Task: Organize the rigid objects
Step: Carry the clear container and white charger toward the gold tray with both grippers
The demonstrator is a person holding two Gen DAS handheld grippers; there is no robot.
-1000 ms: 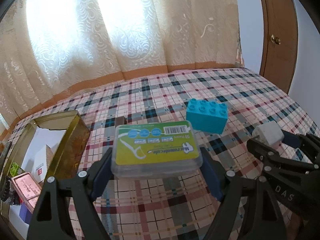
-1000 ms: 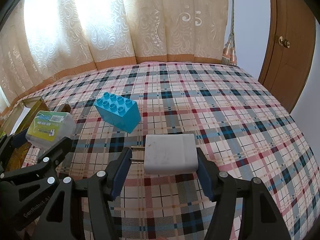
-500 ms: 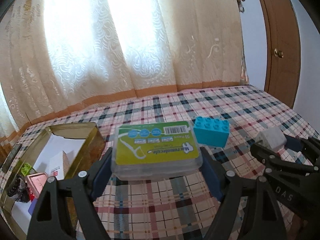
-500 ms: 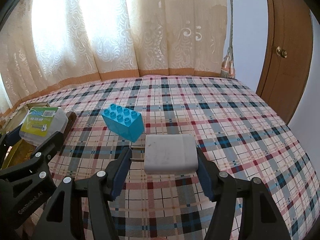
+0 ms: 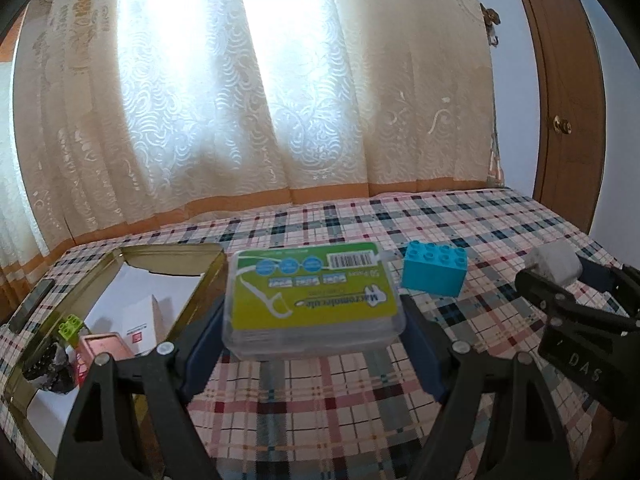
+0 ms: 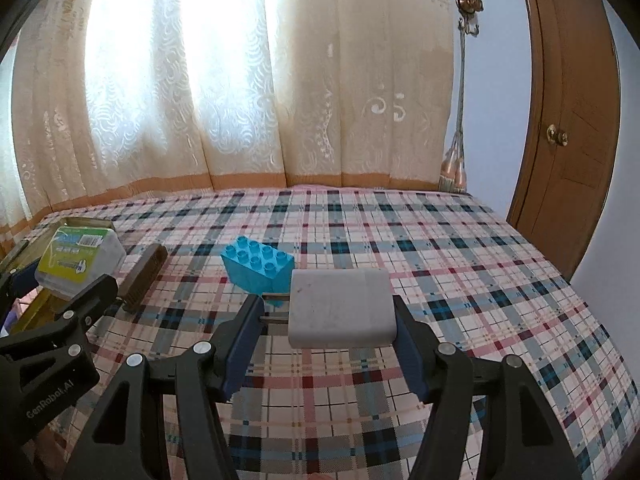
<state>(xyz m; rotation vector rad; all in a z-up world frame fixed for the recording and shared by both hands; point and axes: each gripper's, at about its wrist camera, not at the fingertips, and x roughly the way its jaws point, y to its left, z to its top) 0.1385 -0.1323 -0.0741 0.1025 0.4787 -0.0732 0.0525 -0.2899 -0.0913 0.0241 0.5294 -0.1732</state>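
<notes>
Left claw [image 5: 314, 322] grips floss box [image 5: 310, 288]; tin [image 5: 52, 344] contents indistinct.

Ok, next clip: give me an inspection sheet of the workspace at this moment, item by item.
Surface: plaid bedspread.
Job's things: floss pick box held by left gripper; white charger block held by right gripper; blue toy brick loose; gold tin open, partly filled.
Clutter: dark brown block beside tin; phone.
Grippers: both sets of jaws closed on loads.
Cables: nothing seen.
Surroundings: lace curtain, wooden door.
</notes>
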